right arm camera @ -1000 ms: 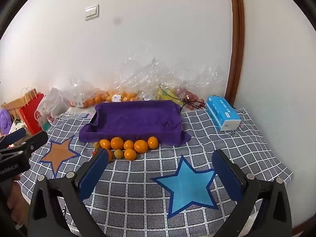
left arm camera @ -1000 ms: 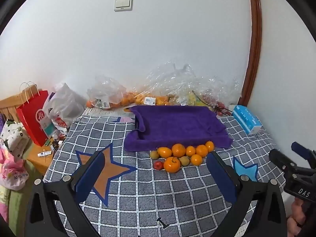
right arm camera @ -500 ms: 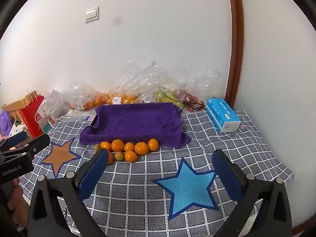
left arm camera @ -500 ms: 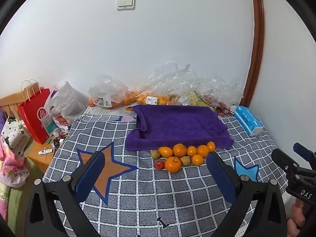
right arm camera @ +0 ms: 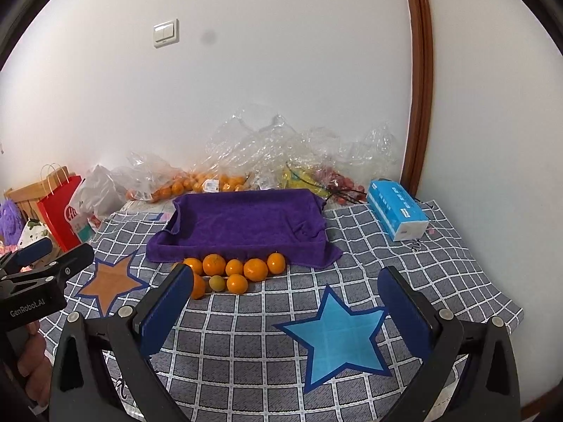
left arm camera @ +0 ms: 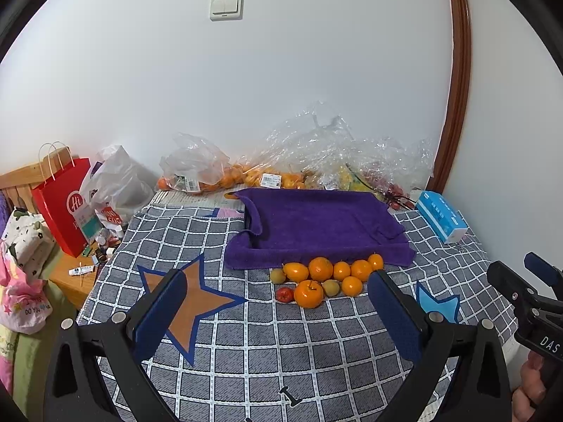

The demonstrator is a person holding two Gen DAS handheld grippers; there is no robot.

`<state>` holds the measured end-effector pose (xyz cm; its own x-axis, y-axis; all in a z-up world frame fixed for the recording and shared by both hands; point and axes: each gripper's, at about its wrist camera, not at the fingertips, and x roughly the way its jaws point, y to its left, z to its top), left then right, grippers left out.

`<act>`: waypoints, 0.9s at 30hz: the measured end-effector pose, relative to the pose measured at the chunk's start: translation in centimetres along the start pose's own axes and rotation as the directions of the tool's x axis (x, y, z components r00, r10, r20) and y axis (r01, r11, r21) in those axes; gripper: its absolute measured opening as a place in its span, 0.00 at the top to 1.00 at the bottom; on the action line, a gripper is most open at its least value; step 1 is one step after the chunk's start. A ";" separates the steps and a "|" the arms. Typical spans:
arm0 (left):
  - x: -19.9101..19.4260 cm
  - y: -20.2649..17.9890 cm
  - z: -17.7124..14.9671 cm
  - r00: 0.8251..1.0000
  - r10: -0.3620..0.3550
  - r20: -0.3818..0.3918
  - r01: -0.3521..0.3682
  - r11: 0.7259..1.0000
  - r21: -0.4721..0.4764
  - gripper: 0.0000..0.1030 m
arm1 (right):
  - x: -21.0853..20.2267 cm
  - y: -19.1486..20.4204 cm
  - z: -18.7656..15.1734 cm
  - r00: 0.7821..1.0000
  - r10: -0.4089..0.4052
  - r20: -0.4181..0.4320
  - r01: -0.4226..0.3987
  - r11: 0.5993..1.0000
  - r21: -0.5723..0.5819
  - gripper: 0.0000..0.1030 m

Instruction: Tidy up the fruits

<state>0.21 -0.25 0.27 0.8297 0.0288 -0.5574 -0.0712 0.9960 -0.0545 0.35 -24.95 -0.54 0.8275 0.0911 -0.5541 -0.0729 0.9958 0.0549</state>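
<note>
On checked tablecloth (left arm camera: pixel 316 344): purple towel (left arm camera: pixel 316 221), fruits (left arm camera: pixel 323 277) touching front edge.

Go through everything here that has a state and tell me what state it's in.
Left gripper: open, empty.
Right gripper: open, empty.
Purple towel: draped over a tray, nothing on it.
Loose fruits: clustered on the tablecloth against the towel's front edge.
Tissue pack: lying flat.

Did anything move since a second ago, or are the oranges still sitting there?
Hardly anything. Both cameras shifted slightly, so the view moved a bit. The left tongs and right tongs stay open and empty, with nothing grabbed or dropped. The oranges still sit in a bunch in front of the purple towel, and the blue tissue pack hasn't budged.
</note>
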 end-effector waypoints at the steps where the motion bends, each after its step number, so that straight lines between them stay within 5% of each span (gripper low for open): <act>1: 0.0 0.0 0.0 1.000 0.000 0.000 0.000 1.000 -0.001 0.00 | -0.1 0.0 0.0 1.000 0.001 0.001 -0.001 1.000 0.001 0.00; 27: -0.5 -0.1 -0.1 1.000 -0.010 0.006 0.010 1.000 0.008 0.00 | -0.5 -0.1 -0.2 1.000 0.010 0.013 -0.010 1.000 0.018 0.00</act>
<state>-0.27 -0.34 0.43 0.8339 0.0197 -0.5516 -0.0588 0.9968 -0.0533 -0.19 -25.10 -0.39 0.8338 0.1009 -0.5427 -0.0713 0.9946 0.0753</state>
